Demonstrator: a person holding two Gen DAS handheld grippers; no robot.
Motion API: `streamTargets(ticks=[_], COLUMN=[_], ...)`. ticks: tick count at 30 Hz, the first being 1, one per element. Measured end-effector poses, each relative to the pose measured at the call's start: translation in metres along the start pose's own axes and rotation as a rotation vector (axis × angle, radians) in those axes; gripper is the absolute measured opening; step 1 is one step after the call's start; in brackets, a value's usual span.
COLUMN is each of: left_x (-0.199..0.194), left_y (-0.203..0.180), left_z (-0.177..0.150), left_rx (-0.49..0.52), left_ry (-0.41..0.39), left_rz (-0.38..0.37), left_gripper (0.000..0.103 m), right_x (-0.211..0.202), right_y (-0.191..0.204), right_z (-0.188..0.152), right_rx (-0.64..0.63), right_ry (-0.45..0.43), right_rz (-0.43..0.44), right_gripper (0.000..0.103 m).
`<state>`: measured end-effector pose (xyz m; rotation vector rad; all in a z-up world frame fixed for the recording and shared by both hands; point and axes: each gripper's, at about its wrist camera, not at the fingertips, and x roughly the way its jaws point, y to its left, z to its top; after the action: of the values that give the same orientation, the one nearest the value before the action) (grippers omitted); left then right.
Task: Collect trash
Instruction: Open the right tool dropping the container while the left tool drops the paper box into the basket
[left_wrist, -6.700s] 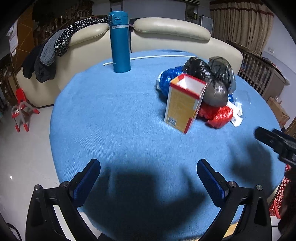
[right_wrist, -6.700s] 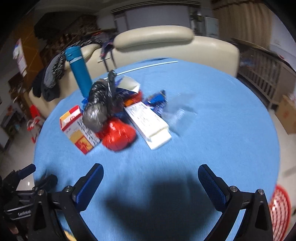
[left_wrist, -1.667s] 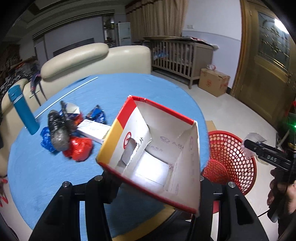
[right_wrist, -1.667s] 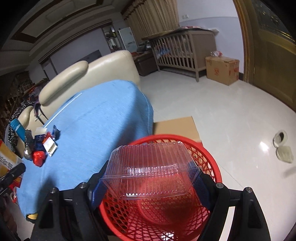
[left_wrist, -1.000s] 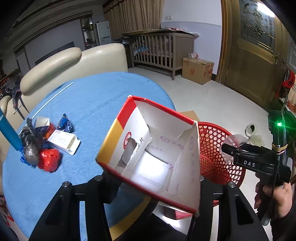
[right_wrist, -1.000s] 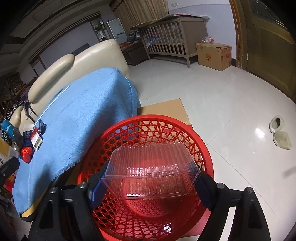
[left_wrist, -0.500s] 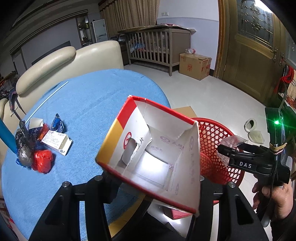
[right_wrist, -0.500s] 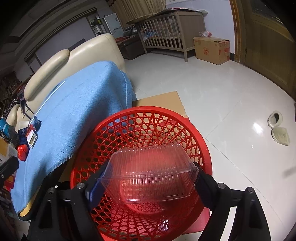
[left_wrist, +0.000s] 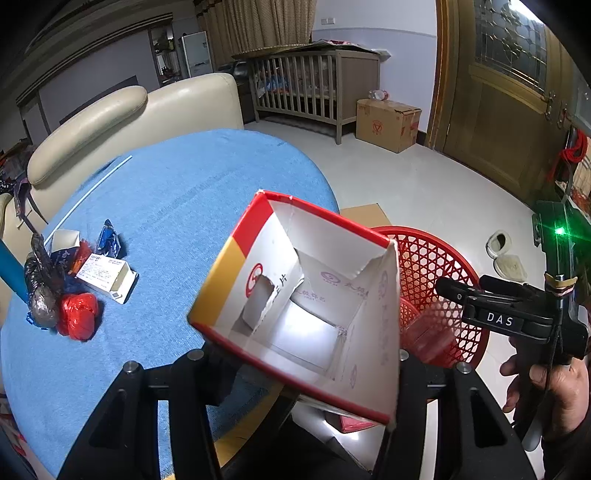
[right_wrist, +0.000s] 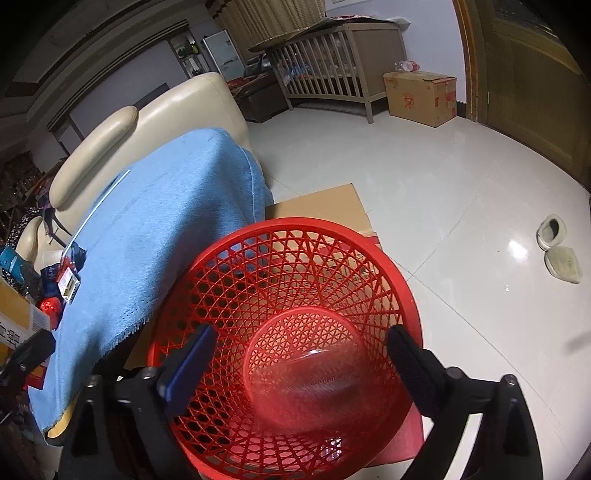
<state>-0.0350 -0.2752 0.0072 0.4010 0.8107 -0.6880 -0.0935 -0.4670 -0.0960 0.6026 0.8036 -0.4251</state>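
The left tongs (left_wrist: 299, 365) are mostly buried under the torn cardboard box (left_wrist: 295, 306) they're clamped on, so you can't see the pads at all, just the black arms either side. Box is tipped with its open mouth facing the camera and its long axis running away from the lens, red rim up top, yellow side on the left; it's held up over the near edge of the bench (left_wrist: 177, 206), just beside the red basket (left_wrist: 439, 266), and it blocks a good chunk of the basket. The right tongs (right_wrist: 299, 354) are spread wide with nothing between them, hovering right over the basket mouth. Down in the basket there's a clear plastic container (right_wrist: 306, 384), but it's a see-through smear, so its shape and which way it lies are hard to tell. The rest of the trash pile (left_wrist: 70, 291) sits on the far left of the bench, partly cut off by the frame edge.
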Motion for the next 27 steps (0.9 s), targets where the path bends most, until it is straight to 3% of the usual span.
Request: streamTargets(ticks=[9,19,22,24,27], left_x=[0.004,0.022,0.035,0.041,0.046], left_y=[-0.005,-0.044,-0.053,-0.057,-0.055], left_z=[0.003,0.020,0.027,0.029,0.028], left_rx=[0.027,0.096,0.101,0.105,0.121], left_ry=[0.004,0.030,0.068,0.087,0.101], left_rz=[-0.018,-0.079,-0.107,-0.105,-0.096], left_gripper=[0.057,0.058,0.065,0.075,0.075], right_x=[-0.028,-0.059,-0.061,-0.061,-0.063], right_y=[-0.022,-0.045,-0.045,-0.046,-0.046], right_z=[0.010,0.024,0.026,0.026,0.027], right_rx=[0.104,0.202,0.200,0.200,0.202], right_ry=[-0.106,-0.200,-0.202,-0.202,-0.204], right_rz=[0.012,0.032,0.033,0.035,0.039], right_gripper=[0.098,0.098,0.098,0.098,0.098])
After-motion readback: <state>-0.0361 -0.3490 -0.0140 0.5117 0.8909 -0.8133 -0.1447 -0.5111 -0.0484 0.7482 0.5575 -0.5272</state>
